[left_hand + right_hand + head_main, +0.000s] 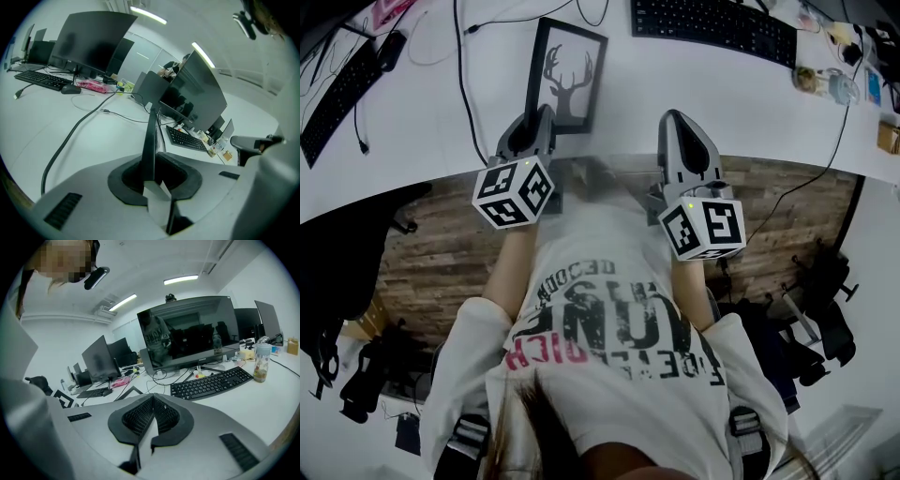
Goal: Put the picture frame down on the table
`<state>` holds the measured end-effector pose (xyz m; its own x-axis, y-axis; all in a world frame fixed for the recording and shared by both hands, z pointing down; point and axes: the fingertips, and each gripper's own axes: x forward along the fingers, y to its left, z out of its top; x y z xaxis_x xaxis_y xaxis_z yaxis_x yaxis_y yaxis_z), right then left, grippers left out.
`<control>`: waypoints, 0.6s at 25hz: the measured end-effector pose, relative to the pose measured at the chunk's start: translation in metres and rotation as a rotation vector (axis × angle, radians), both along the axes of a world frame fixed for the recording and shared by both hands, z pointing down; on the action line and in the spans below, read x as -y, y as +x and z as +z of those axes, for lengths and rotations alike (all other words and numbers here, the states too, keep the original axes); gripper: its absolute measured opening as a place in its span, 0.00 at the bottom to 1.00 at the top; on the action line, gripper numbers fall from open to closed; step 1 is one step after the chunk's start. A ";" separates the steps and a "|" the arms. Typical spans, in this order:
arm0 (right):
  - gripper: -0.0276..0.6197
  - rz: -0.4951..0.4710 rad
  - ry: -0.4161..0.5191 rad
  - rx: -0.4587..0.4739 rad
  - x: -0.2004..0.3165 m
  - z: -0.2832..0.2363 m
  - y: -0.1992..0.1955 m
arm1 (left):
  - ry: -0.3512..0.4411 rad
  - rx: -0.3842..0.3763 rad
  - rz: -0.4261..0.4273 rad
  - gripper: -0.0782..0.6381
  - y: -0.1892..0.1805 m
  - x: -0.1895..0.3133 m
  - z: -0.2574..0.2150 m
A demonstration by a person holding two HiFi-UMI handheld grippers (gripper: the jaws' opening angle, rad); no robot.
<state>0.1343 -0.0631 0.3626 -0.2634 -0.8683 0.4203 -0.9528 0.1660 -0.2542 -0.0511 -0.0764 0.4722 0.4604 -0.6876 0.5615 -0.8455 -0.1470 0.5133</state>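
Currently my left gripper (150,172) pinches picture frame (570,70) bottom edge: light, stiff, probably fragile glass; right gripper (153,401) closed, empty.

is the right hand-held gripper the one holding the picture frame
No, the right hand-held gripper is shut on nothing; the picture frame is clamped by its edge in the left hand-held gripper.
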 end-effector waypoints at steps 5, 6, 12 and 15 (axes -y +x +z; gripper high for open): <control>0.04 -0.033 -0.007 0.007 0.001 0.003 -0.006 | -0.011 0.004 -0.033 0.20 -0.006 -0.003 0.006; 0.04 -0.041 -0.009 0.008 0.001 0.003 -0.008 | -0.013 0.002 -0.039 0.20 -0.008 -0.004 0.007; 0.04 -0.115 -0.019 0.014 0.009 0.009 -0.020 | -0.016 0.010 -0.068 0.22 -0.010 -0.008 0.014; 0.04 -0.155 -0.011 0.020 0.015 0.008 -0.024 | -0.023 0.012 -0.086 0.23 -0.010 -0.007 0.018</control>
<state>0.1100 -0.0780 0.3710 -0.4025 -0.8120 0.4226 -0.9106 0.3079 -0.2757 -0.0611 -0.0689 0.4902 0.3939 -0.7112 0.5822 -0.8604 -0.0625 0.5058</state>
